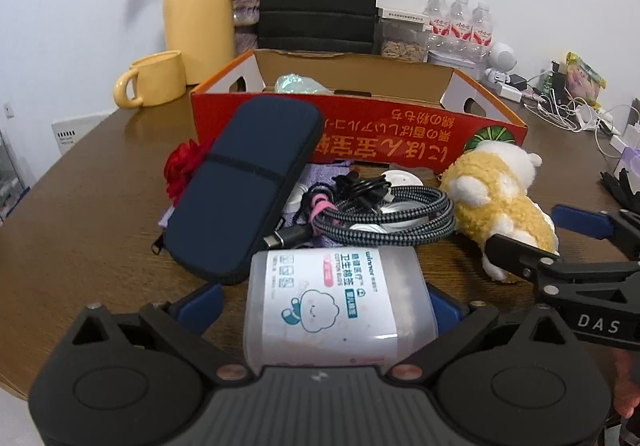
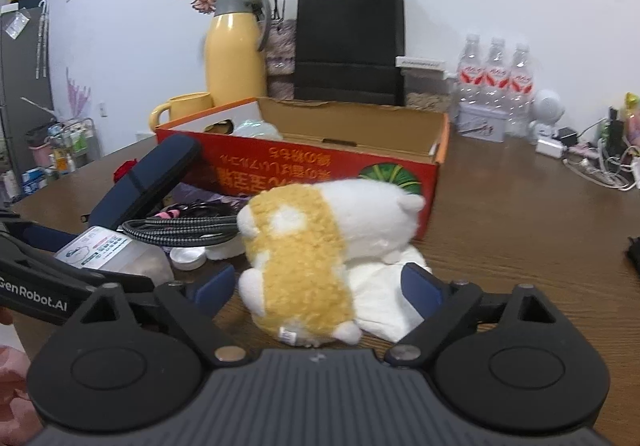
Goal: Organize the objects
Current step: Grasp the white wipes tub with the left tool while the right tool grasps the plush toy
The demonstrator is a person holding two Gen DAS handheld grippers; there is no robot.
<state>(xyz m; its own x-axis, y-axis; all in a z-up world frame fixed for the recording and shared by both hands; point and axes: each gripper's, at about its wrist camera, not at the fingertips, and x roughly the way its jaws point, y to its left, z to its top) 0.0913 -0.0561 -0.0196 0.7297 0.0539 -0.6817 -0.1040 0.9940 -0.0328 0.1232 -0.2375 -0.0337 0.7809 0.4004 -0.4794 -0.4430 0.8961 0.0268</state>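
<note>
My left gripper (image 1: 324, 306) has the cotton swab box (image 1: 338, 306) between its blue pads, jaws wide; whether the pads actually press it I cannot tell. My right gripper (image 2: 320, 288) stands wide open around the tail end of the plush toy (image 2: 312, 246), its pads clear of the fur on both sides. The toy lies on a white cloth (image 2: 388, 298) on the wooden table (image 2: 520, 230), just before the red cardboard box (image 2: 320, 170). Left of it sits a pile: a braided cable (image 1: 384, 222) and a navy pouch (image 1: 248, 186) leaning on the box wall.
</note>
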